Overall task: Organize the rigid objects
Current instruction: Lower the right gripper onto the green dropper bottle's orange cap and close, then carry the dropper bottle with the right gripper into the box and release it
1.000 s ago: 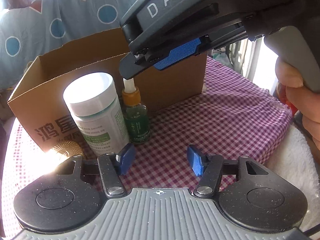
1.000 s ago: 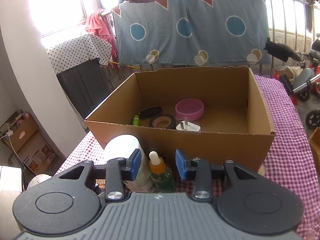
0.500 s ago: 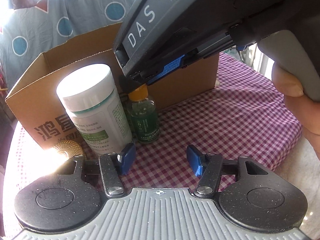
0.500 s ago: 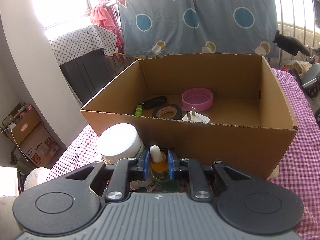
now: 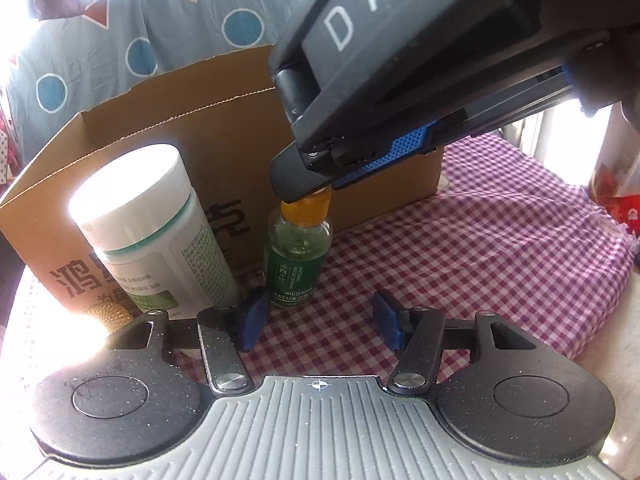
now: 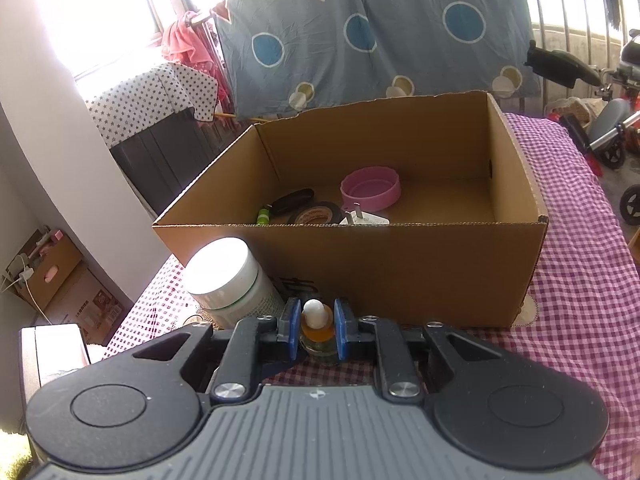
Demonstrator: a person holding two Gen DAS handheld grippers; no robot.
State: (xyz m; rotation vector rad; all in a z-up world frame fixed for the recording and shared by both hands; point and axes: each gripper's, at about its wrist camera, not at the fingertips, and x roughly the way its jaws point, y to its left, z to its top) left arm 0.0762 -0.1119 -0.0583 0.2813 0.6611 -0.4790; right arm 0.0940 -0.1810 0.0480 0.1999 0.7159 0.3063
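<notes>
Right gripper (image 6: 316,334) fingers just closed on dropper bottle (image 5: 298,250) cap, ready for lifting into box (image 6: 516,184); left gripper (image 5: 316,322) fingers open, empty.

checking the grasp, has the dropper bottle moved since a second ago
No. The dropper bottle stands upright beside the white jar before the cardboard box, as earlier; only the right tongs have just closed on its cap.

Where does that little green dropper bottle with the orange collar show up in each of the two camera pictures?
Left wrist view: the dropper bottle stands centre, under the right gripper clamped on its top.
Right wrist view: low centre, between the blue pads.
Shared landmark: the white jar just left of it.
</notes>
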